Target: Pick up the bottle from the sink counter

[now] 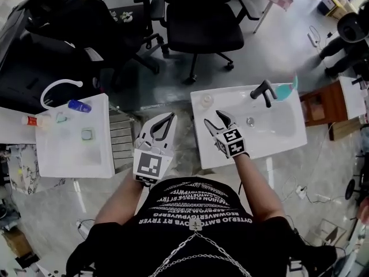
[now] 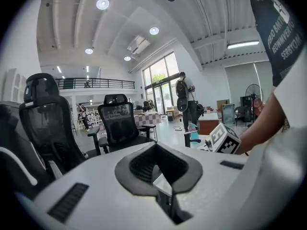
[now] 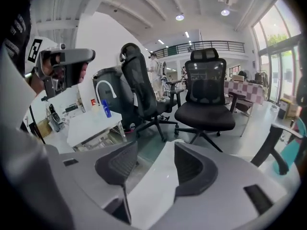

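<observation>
From the head view, the left gripper [image 1: 170, 116] hangs over the floor gap between two white counters, with its jaws pressed together on nothing. The right gripper [image 1: 214, 119] sits over the near left part of the right sink counter [image 1: 277, 140]. Its jaws are spread and empty. A small clear bottle [image 1: 206, 101] (it reads as one from above, though it is small in the frame) stands on that counter's far left corner, just beyond the right gripper's tips and apart from them. A dark faucet [image 1: 263, 91] rises at the counter's far edge. On the left sink counter [image 1: 69, 154], a blue bottle [image 1: 79, 105] lies near the far edge beside a white arched faucet [image 1: 55, 87]. A black office chair [image 1: 202, 22] stands far behind.

In the left gripper view, the left gripper [image 2: 156, 147] shows its pads meeting at the tips around an empty hollow. The right gripper's marker cube [image 2: 223, 138] sits to the right.

In the right gripper view, the right gripper [image 3: 156, 150] has its jaws apart, with only bare white counter between them. The blue bottle [image 3: 105, 108] stands out far to the left by the arched faucet [image 3: 103, 90].
</observation>
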